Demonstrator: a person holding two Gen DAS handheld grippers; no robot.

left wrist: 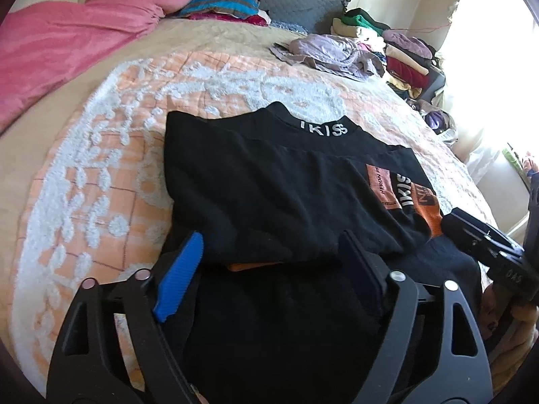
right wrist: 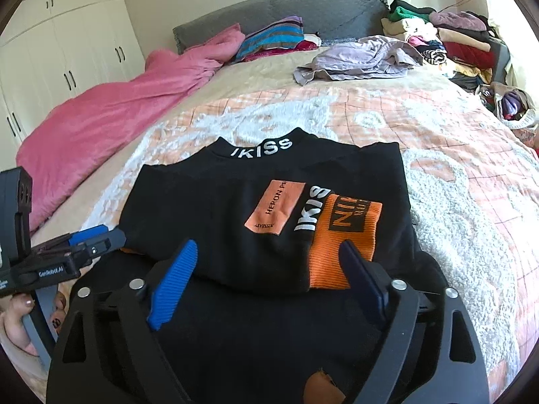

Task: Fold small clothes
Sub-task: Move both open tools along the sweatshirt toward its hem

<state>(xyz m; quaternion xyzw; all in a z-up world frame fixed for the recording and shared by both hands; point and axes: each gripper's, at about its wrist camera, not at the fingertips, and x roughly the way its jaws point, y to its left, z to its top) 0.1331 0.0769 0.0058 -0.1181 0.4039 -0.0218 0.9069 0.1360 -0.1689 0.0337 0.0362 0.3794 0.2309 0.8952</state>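
Lying folded on the orange-and-white bedspread (right wrist: 454,175), collar end away: the black top (right wrist: 215,208), its doubled lower half needing a light pat flat along the near fold, judging by the slack edge. Standing wide and empty over the top's left part: the left gripper (left wrist: 273,262), gripping nothing. Standing wide over the orange cuff (right wrist: 340,245): the right gripper (right wrist: 269,269), likewise empty.

L gripper (left wrist: 269,262) – jaws wide, R gripper (right wrist: 269,269) – same

Bed (right wrist: 454,141) with peach-white quilt fills view; grey headboard (right wrist: 303,10) at 12 o'clock, white wardrobe (right wrist: 60,50) at 10, bright window (left wrist: 498,50) at 2.
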